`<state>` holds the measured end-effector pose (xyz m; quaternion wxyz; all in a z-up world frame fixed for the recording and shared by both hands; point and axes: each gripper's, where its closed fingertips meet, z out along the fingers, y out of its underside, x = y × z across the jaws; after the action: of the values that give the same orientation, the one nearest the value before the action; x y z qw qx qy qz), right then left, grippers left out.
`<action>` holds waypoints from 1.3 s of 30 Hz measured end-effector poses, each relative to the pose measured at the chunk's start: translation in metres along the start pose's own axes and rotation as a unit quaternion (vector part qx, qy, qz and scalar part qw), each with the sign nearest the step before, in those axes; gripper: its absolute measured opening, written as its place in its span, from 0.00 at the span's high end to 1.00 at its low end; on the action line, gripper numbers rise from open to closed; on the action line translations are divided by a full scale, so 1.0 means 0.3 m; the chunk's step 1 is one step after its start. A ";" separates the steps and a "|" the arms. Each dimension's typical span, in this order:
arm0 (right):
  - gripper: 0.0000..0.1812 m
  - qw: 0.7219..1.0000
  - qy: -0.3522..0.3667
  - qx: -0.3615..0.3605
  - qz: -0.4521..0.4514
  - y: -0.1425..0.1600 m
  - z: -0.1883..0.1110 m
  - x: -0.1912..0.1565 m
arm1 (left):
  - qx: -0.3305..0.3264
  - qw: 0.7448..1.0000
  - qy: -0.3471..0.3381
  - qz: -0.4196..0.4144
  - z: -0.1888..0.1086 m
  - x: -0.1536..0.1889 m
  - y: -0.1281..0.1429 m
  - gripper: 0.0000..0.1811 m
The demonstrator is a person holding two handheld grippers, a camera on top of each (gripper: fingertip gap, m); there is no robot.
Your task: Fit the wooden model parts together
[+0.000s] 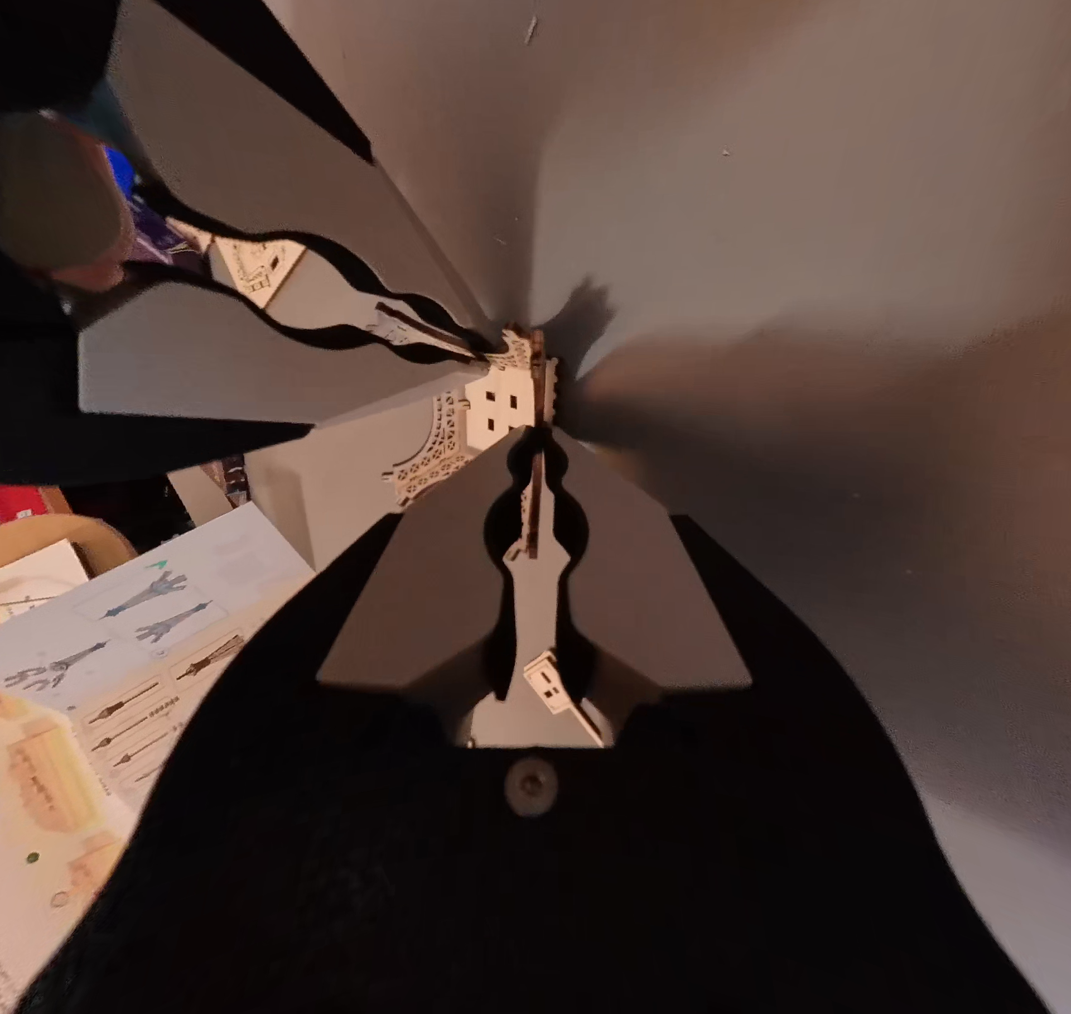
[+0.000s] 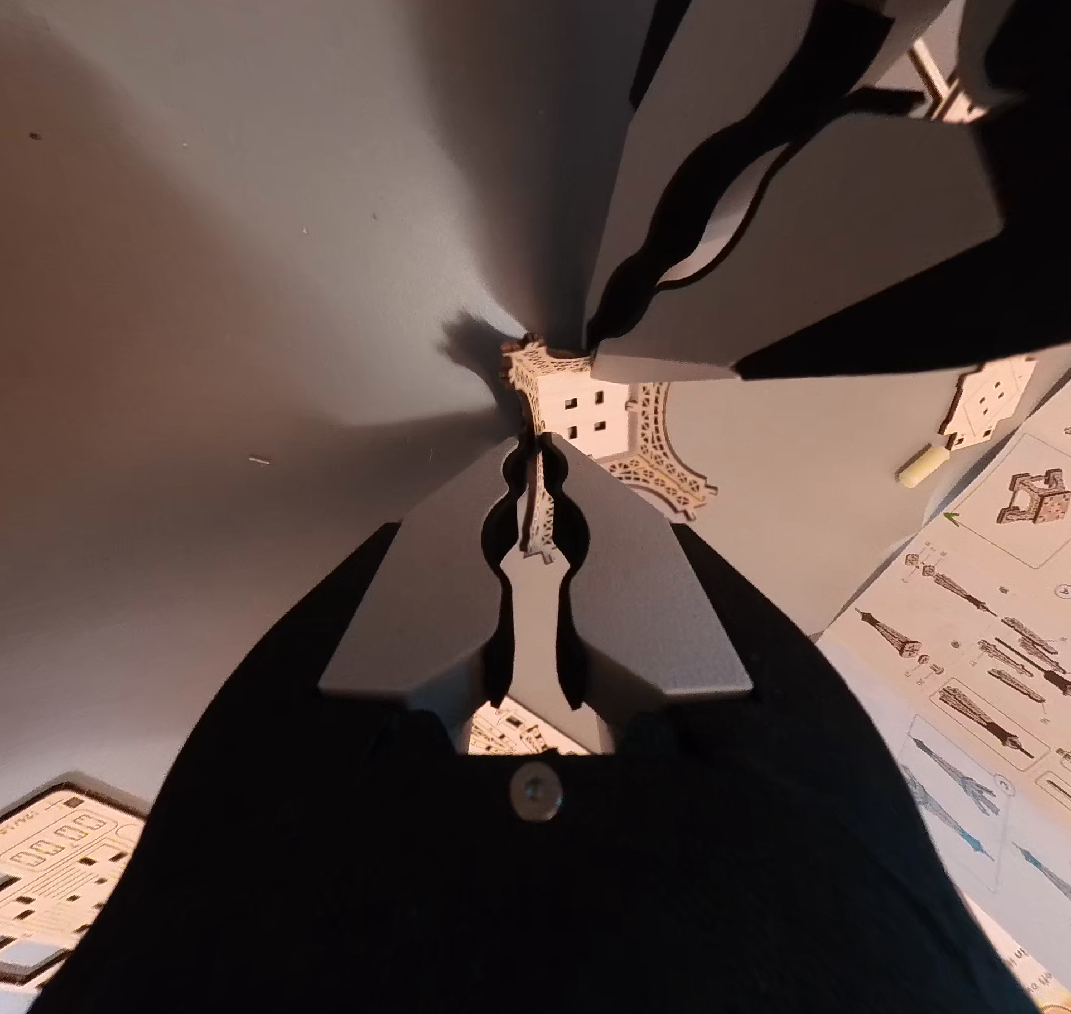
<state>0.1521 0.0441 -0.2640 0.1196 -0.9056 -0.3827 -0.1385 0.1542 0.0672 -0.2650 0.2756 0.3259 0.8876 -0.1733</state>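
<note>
A pale wooden tower-base assembly stands on the grey table: a square plate with small square holes (image 1: 501,406) (image 2: 585,412) and an arched lattice side (image 1: 434,455) (image 2: 658,458). My left gripper (image 1: 536,435) is shut on a thin lattice panel (image 1: 534,499), seen edge-on, at the plate's edge. My right gripper (image 2: 536,444) is shut on a thin lattice panel (image 2: 543,502) at the plate's near corner. Each gripper shows in the other view: the right one from the left (image 1: 490,357), the left one from the upper right (image 2: 594,351). The joint itself is hidden.
An instruction sheet (image 1: 145,638) (image 2: 985,638) lies beside the work. A loose wooden piece with holes (image 2: 985,400) and a small pale cylinder (image 2: 921,467) lie near it. A sheet of uncut parts (image 2: 52,870) lies at the lower left. Another small piece (image 1: 547,684) lies under my left gripper. Left and right tips are no more than a few centimetres apart. It is some 11 cm from my left tips to the small piece (image 1: 547,684).
</note>
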 end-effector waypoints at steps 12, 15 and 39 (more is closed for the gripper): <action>0.99 1.000 0.002 0.006 -0.002 -0.002 0.001 -0.001 | -0.005 0.999 0.042 0.024 0.001 0.005 0.001 1.00; 0.99 1.000 0.003 0.007 -0.002 -0.004 0.002 0.000 | 0.011 0.999 0.005 0.034 0.001 0.001 0.006 1.00; 1.00 0.937 0.036 0.198 0.285 0.041 -0.099 0.183 | -0.010 0.999 0.045 0.009 -0.007 0.020 0.001 1.00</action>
<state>0.1931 0.0625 -0.2188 0.3450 -0.9289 -0.1235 -0.0525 0.1499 0.0714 -0.2668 0.2406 0.3385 0.8977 -0.1472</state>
